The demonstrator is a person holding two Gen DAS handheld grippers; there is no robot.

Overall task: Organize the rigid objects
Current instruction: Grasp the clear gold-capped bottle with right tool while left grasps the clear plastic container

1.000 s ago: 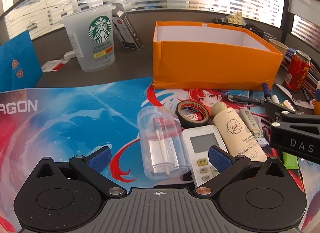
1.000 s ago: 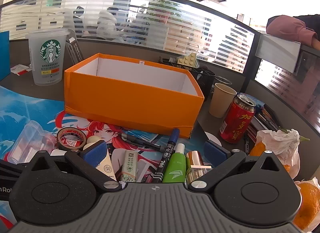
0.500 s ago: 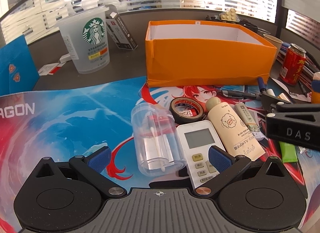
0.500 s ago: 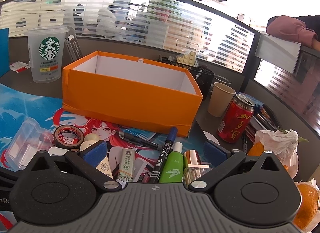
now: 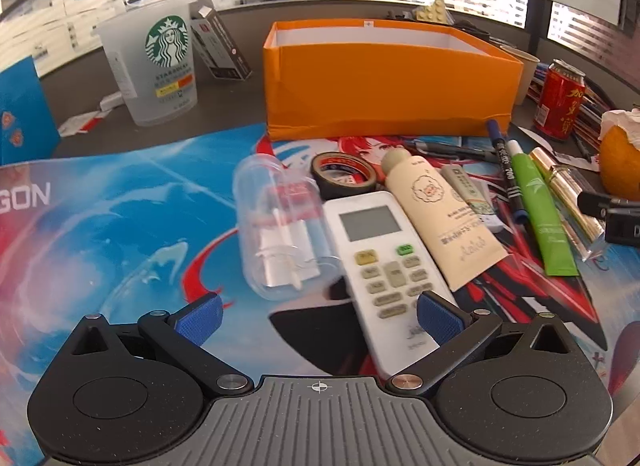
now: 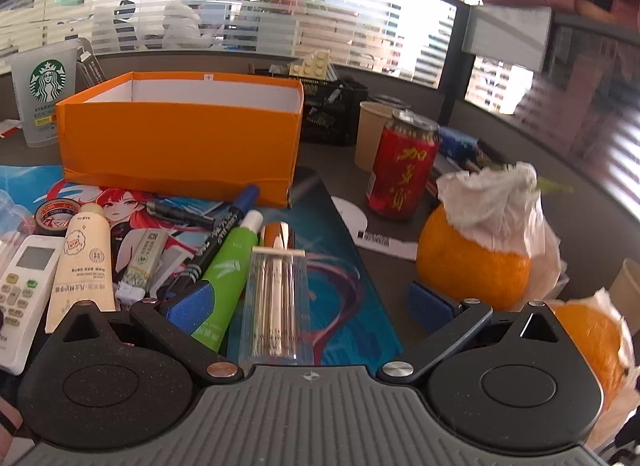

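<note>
An open orange box (image 5: 392, 89) (image 6: 180, 145) stands at the back of the desk mat. In front of it lie a clear jar (image 5: 276, 234), a tape roll (image 5: 344, 173), a white remote (image 5: 384, 262), a cream tube (image 5: 440, 217), a green tube (image 5: 544, 213) (image 6: 228, 270), pens (image 5: 504, 165) and a clear gold-capped bottle (image 6: 278, 290). My left gripper (image 5: 318, 316) is open, its fingers either side of the remote's near end. My right gripper (image 6: 308, 306) is open around the clear bottle, not touching it.
A Starbucks cup (image 5: 156, 61) stands back left. A red can (image 6: 400, 169), a paper cup (image 6: 372, 137), and oranges in a plastic bag (image 6: 476, 262) sit on the right. A black pen basket (image 6: 328, 113) is behind the box.
Both grippers have moved right and closer to the items. The left now straddles the remote's end; the right now has the clear bottle between its fingers. Both stay open.
</note>
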